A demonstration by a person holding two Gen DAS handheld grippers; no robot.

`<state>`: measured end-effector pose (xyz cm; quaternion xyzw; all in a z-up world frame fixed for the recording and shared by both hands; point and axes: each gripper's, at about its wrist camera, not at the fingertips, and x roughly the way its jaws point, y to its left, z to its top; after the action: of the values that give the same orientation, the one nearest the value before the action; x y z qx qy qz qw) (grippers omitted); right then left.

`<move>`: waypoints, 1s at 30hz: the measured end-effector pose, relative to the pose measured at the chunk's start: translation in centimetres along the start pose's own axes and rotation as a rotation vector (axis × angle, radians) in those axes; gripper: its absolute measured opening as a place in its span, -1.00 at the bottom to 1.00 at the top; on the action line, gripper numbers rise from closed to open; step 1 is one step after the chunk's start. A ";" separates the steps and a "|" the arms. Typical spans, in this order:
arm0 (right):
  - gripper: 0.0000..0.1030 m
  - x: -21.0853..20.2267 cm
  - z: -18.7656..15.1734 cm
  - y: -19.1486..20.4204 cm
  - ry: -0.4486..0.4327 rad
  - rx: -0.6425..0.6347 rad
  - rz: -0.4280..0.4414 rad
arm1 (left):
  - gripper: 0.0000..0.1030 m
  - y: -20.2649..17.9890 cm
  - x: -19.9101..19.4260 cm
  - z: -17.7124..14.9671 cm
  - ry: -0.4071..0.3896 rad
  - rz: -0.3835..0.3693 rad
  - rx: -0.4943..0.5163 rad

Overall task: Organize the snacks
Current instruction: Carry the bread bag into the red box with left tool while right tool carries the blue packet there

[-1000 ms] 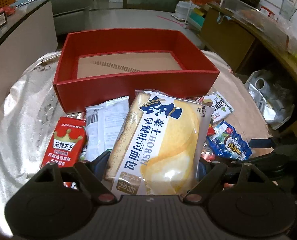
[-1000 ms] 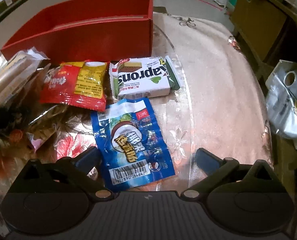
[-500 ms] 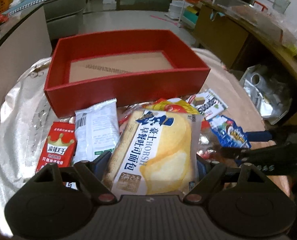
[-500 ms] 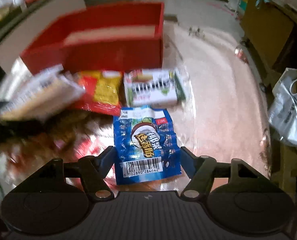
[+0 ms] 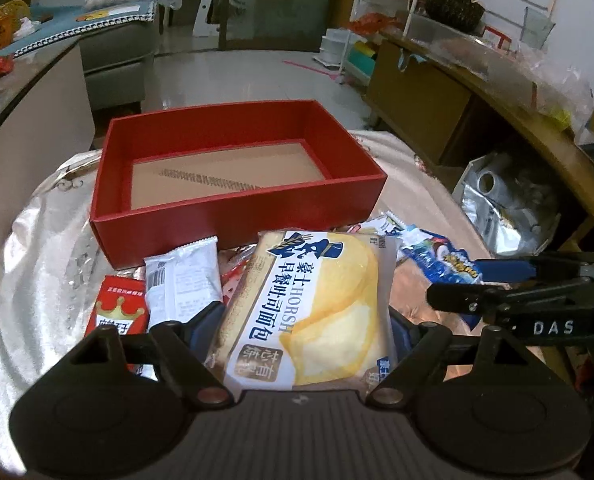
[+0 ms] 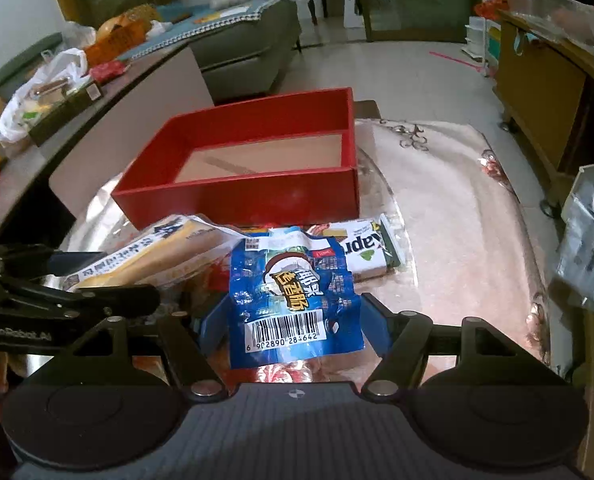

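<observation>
Left cam: I count 1 red box at the table's far edge, 1 bread pack clamped in my left gripper; 2 packets beside it, partly hidden.
Right cam: 1 blue packet pinched by right gripper; wafer pack half-covered.

The left gripper clamps a yellow bread packet by its sides. Beyond it stands an open red box on the counter. A white packet lies left; the right gripper pinches a blue packet.
</observation>
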<state>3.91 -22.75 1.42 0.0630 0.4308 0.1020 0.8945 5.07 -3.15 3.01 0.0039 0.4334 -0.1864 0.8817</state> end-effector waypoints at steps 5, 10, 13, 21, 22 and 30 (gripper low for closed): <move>0.45 -1.2 0.1 -0.4 -0.034 0.041 0.032 | 0.43 0.7 -0.3 0.3 -0.017 -0.007 -0.041; 0.45 -1.4 1.3 -0.2 -0.084 0.057 0.059 | 0.43 1.4 -0.7 1.7 -0.067 0.008 -0.074; 0.45 -0.4 1.8 0.3 -0.075 0.049 0.055 | 0.42 1.8 0.6 1.8 -0.034 0.007 -0.102; 0.45 -0.9 2.7 0.2 -0.120 0.082 0.110 | 0.42 1.3 -0.3 2.9 -0.099 -0.013 -0.106; 0.45 -0.8 3.0 0.2 -0.129 0.082 0.116 | 0.42 1.4 -0.3 3.2 -0.111 -0.012 -0.108; 0.45 2.3 6.7 1.5 -0.150 0.038 0.120 | 0.42 3.4 2.1 6.7 -0.157 0.077 -0.143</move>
<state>10.38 -20.91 4.18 0.1131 0.3598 0.1425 0.9151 12.50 -1.81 5.01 -0.0568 0.3747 -0.1207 0.9175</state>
